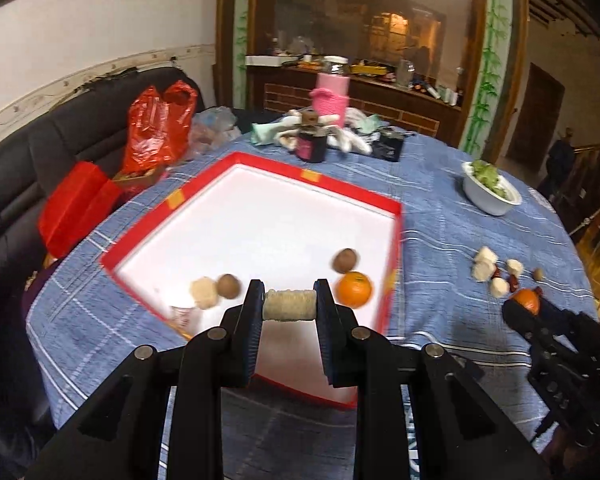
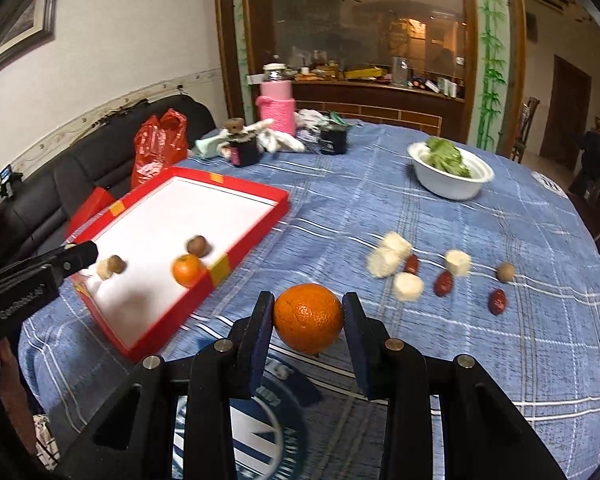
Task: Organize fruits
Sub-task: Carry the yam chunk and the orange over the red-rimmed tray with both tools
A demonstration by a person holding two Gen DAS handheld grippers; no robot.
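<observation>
My left gripper (image 1: pixel 289 304) is shut on a pale cylindrical fruit piece (image 1: pixel 289 305), held over the near part of the red-rimmed white tray (image 1: pixel 396 208). In the tray lie an orange (image 1: pixel 354 289), two brown round fruits (image 1: pixel 345 260) (image 1: pixel 228 286) and a pale chunk (image 1: pixel 204 293). My right gripper (image 2: pixel 308 320) is shut on an orange (image 2: pixel 309 318) above the blue cloth, right of the tray (image 2: pixel 244 248). On the cloth to the right lie several pale chunks (image 2: pixel 408 286), red dates (image 2: pixel 443 282) and a brown fruit (image 2: pixel 505 271).
A white bowl of greens (image 2: pixel 450 178) stands at the back right. A pink knitted jar (image 2: pixel 277 106), dark jars (image 2: pixel 244 150) and cloths crowd the far edge. A red plastic bag (image 2: pixel 160 148) sits on the black sofa (image 2: pixel 80 176) to the left.
</observation>
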